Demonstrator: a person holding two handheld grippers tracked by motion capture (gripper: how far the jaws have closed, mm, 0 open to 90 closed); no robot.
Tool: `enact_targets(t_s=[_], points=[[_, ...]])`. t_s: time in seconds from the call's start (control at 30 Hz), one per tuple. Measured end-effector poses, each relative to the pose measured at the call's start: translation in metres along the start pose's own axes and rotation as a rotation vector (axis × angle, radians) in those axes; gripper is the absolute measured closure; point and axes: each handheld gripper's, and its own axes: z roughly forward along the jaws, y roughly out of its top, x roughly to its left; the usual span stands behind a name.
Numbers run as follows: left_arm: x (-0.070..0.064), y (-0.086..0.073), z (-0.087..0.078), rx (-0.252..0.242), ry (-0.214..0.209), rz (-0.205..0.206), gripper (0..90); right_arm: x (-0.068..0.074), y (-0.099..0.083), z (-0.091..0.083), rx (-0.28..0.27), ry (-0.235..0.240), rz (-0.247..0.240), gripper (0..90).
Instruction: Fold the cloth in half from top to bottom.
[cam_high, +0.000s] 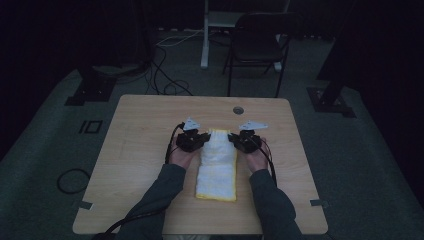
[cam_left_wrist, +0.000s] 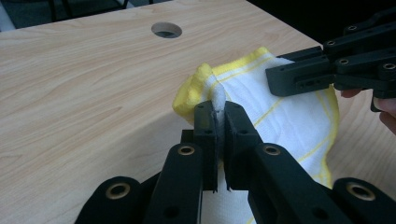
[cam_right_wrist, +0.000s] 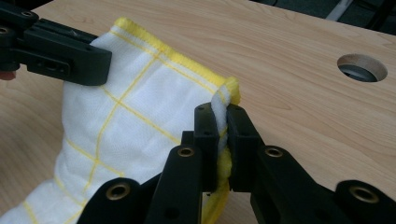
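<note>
A white cloth (cam_high: 216, 165) with yellow lines and a yellow hem lies folded lengthwise in the middle of the wooden table (cam_high: 140, 150). Its far end is lifted off the wood. My left gripper (cam_high: 199, 139) is shut on the far left corner of the cloth (cam_left_wrist: 280, 116), pinching a fold between its jaws (cam_left_wrist: 219, 119). My right gripper (cam_high: 237, 140) is shut on the far right corner, with cloth (cam_right_wrist: 140, 116) squeezed between its jaws (cam_right_wrist: 223, 121). Each gripper view also shows the other gripper's jaw on the opposite corner.
A round cable hole (cam_high: 238, 110) lies in the table just beyond the cloth. A black folding chair (cam_high: 257, 45) and a white post stand behind the table. Cables run over the floor at left, and dark stand bases flank the table.
</note>
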Motion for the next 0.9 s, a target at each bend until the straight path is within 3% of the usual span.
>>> enact_targets(t_s=[0.27, 0.9], points=[[-0.003, -0.004, -0.007, -0.011, -0.009, 0.003, 86.0, 0.007, -0.002, -0.008, -0.007, 0.009, -0.023, 85.0], [-0.009, -0.013, -0.018, -0.032, -0.028, -0.005, 86.0, 0.019, -0.013, -0.023, -0.048, 0.033, -0.009, 84.8]])
